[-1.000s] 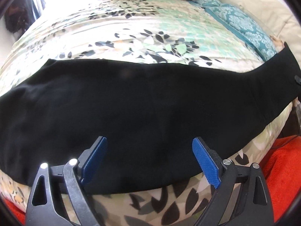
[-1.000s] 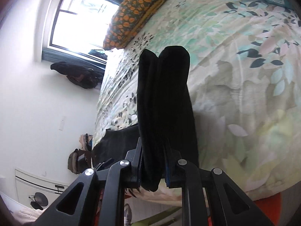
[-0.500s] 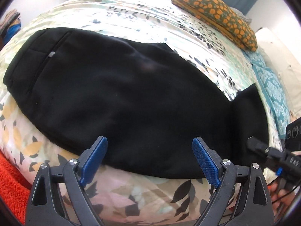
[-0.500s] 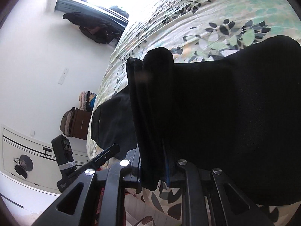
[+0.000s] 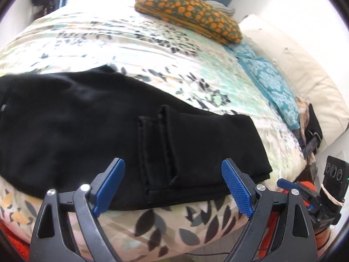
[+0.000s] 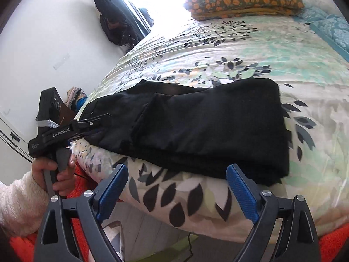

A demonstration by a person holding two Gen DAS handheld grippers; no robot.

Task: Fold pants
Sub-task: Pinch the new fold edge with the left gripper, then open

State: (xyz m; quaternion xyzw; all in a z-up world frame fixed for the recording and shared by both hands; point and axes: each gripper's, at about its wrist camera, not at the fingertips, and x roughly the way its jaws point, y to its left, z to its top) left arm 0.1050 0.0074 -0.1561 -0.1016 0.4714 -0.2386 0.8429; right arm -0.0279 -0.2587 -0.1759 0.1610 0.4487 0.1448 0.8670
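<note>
Black pants (image 5: 87, 131) lie along the near edge of the bed, with the leg ends (image 5: 196, 144) folded back over the upper part. My left gripper (image 5: 173, 185) hovers open over the near edge of that fold, nothing between its blue pads. In the right wrist view the folded pants (image 6: 207, 126) lie flat. My right gripper (image 6: 177, 190) is off the bed's near edge, its jaws opening with nothing between them. The left gripper (image 6: 96, 123) reaches over the waist end, held by a hand (image 6: 54, 170).
The bed has a leaf-print cover (image 5: 152, 43). An orange-spotted pillow (image 5: 189, 15) and a teal pillow (image 5: 268, 83) lie at the far end. An orange-red rug (image 6: 331, 240) shows below the bed edge. Dark clothes (image 6: 113, 21) hang by the window.
The right gripper carried the leg ends over the pants, let go and drew back past the bed edge. The left gripper shifted along the pants, still open.
</note>
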